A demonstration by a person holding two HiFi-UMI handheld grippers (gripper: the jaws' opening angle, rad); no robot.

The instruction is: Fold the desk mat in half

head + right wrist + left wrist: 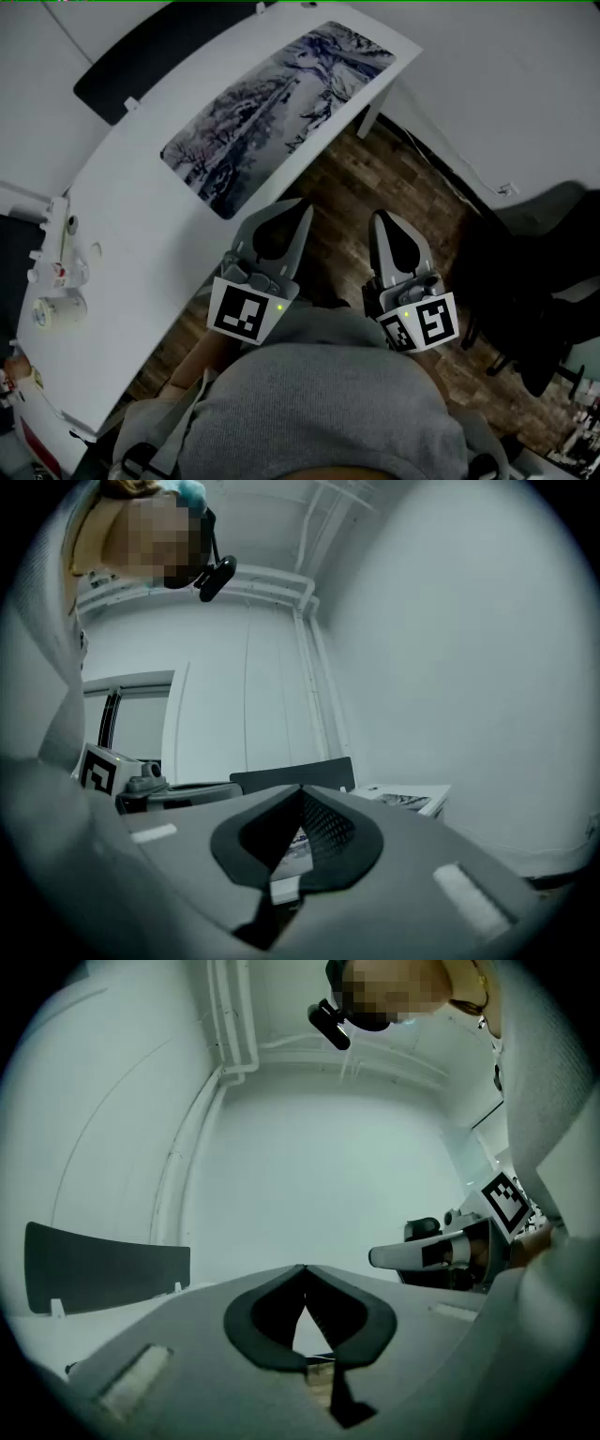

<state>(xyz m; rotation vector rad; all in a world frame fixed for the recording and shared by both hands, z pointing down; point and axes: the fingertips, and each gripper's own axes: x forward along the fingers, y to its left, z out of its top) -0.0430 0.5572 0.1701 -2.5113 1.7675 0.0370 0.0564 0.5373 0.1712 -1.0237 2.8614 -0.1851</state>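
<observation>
The desk mat [277, 108], printed with a blue-and-white wintry picture, lies flat and unfolded along the far right part of the white desk [150, 216]. Its corner also shows in the right gripper view [408, 801]. My left gripper [306, 206] is shut and empty, with its tip just short of the desk's near edge below the mat. My right gripper [381, 217] is shut and empty too, beside the left one over the wooden floor. In their own views both pairs of jaws meet at the tip, left gripper [302, 1269] and right gripper [302, 789], pointing upward at the walls.
A dark screen panel [159, 52] stands behind the desk's far edge. Small white objects [58, 258] sit at the desk's left end. A black chair [548, 281] stands on the wood floor [394, 178] at the right. A white wall runs behind.
</observation>
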